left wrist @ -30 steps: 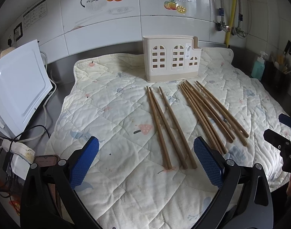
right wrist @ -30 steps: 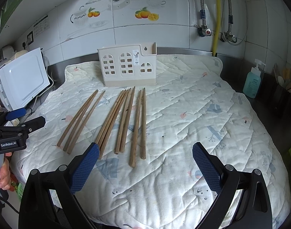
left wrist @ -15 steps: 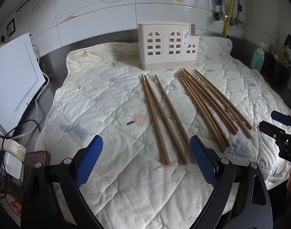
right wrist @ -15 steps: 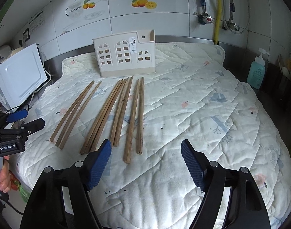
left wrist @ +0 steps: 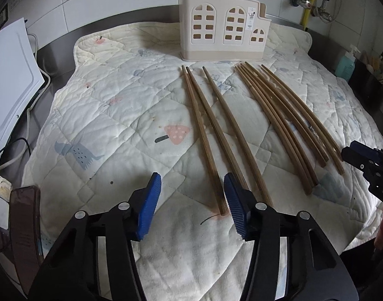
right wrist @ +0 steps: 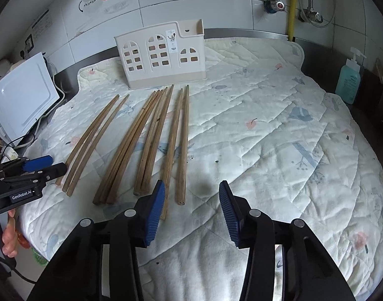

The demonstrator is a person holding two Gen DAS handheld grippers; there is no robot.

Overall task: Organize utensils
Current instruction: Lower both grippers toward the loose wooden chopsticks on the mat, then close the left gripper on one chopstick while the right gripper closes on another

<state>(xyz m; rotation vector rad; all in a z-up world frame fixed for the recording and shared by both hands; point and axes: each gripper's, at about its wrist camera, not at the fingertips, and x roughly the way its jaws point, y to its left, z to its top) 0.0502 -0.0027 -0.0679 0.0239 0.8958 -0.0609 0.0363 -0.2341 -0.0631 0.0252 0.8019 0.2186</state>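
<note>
Between the blue pads of the left gripper (left wrist: pixel 191 203), the near ends of two wooden chopsticks (left wrist: pixel 206 140) lie on the quilted mat (left wrist: pixel 116 115). The third stick of that group runs just behind the right-hand pad. These jaws have just been closing and now stand about half open; the pads do not yet press on the sticks, so nothing is held.

Just ahead of the right gripper (right wrist: pixel 191 208), the outermost pair of chopsticks (right wrist: pixel 178 145) lies with one near end between the pads and the other tucked behind the left-hand pad. These jaws have also just been closing, and they too are released, touching nothing.

Compared with a second ago, both grippers sit lower and nearer the sticks, with much narrower gaps. Judging from this, each hand is lining up to pinch a small bundle by its near end.

Both grippers tilt steeply down toward the mat, side by side. Fingers of the person's left hand (right wrist: pixel 8 235) show at the edge of the right view, around the handle.

Farther out, more chopsticks lie in a middle cluster (left wrist: pixel 279 125), all pointing away from the jaws. Beyond their far tips stands the cream utensil holder (left wrist: pixel 224 27), upright and apparently empty, against the tiled wall (right wrist: pixel 216 7).
</note>
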